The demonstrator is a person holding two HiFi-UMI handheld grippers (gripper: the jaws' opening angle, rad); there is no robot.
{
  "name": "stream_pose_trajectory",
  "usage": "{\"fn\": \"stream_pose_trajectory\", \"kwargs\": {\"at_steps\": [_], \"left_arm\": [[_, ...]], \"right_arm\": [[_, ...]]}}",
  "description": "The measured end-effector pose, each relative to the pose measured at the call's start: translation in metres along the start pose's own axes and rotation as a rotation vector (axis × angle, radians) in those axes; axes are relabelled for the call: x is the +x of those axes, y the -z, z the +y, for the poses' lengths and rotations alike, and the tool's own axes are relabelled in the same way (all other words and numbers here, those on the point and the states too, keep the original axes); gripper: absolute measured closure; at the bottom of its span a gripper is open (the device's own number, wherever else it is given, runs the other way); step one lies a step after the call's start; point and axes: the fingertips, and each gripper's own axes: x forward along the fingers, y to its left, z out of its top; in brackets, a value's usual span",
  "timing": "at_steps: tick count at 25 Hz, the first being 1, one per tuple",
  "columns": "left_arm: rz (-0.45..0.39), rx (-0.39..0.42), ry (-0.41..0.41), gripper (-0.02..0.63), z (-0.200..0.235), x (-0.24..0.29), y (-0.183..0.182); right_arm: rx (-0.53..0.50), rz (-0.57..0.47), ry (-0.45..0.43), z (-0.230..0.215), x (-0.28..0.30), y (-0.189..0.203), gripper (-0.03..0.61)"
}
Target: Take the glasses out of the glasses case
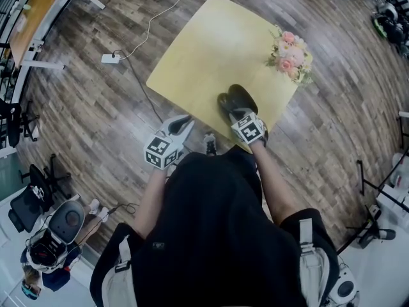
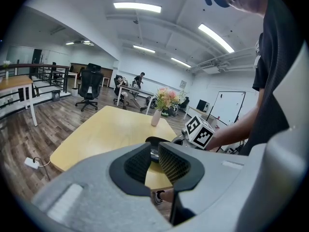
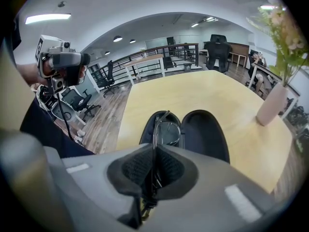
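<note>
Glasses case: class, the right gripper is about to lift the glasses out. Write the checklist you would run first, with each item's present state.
1. Glasses case open: ok, both halves lie spread on the table.
2. Right gripper has a hold: ok, its jaws are shut on the glasses.
3. Glasses out of the case: not ok, the lenses are over the left half.
4. Left gripper steadying the case: not ok, it is open, empty and held off the table edge.
5. Lift path clear: ok, the flower vase stands at the far corner.
</note>
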Motion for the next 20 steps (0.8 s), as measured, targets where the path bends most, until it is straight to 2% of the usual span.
{"fn": "stream_pose_trajectory", "kwargs": {"at_steps": [20], "left_arm": [[-0.074, 0.019, 0.029, 0.555, -0.020, -0.011, -0.002]], "right_arm": [[0.022, -0.040, 0.071, 0.000, -0.043, 0.010, 0.558]]}}
